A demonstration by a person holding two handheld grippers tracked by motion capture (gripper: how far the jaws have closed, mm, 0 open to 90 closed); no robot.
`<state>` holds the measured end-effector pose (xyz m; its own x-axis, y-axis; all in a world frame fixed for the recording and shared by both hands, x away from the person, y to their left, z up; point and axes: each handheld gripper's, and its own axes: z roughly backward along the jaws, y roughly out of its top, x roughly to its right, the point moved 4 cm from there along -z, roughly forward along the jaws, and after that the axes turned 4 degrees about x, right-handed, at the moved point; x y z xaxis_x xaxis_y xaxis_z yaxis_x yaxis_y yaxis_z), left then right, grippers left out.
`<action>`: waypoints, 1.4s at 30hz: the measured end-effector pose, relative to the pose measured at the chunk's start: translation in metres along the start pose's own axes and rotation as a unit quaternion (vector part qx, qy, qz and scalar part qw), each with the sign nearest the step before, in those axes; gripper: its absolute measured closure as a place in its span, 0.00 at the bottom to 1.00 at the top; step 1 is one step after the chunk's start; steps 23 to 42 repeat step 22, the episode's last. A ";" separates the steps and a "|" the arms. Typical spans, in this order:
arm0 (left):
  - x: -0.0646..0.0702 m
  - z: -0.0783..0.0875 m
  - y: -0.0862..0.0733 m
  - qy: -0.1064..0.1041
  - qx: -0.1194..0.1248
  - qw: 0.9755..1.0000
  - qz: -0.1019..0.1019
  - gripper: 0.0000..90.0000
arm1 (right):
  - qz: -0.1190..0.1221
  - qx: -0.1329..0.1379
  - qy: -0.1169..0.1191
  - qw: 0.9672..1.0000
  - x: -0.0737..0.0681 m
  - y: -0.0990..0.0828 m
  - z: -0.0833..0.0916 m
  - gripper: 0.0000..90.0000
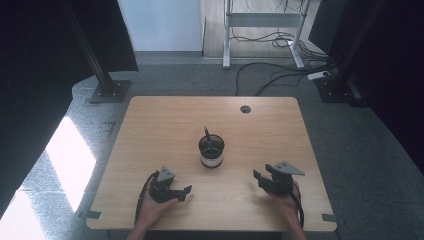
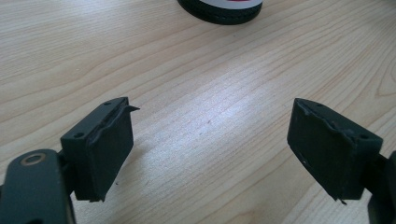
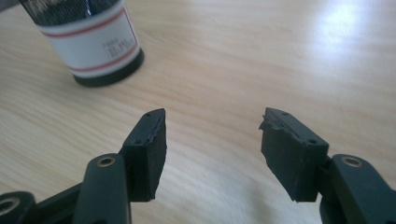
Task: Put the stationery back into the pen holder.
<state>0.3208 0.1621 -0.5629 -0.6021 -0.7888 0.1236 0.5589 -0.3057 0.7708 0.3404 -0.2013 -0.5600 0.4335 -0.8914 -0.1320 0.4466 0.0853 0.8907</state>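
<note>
High view is showing your left claw (image 1: 186, 192) and right claw (image 1: 259, 178) resting low over the bench (image 1: 150, 125), each near its front edge and well apart from the other. Both are standing released, with nothing but bare wood between the jaws. Midway between them and farther from you, the cup (image 1: 211, 151) is sitting upright with a pen (image 1: 207, 134) leaning inside it.
</note>
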 end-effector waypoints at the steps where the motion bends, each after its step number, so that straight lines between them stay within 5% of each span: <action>1: 0.000 0.000 0.000 0.000 0.000 1.000 0.000 0.16 | -0.001 -0.001 -0.001 1.000 0.001 -0.002 0.000 0.43; 42: 0.000 -0.001 0.000 0.001 -0.002 1.000 -0.006 0.16 | -0.012 -0.024 -0.011 1.000 0.009 -0.010 -0.003 0.42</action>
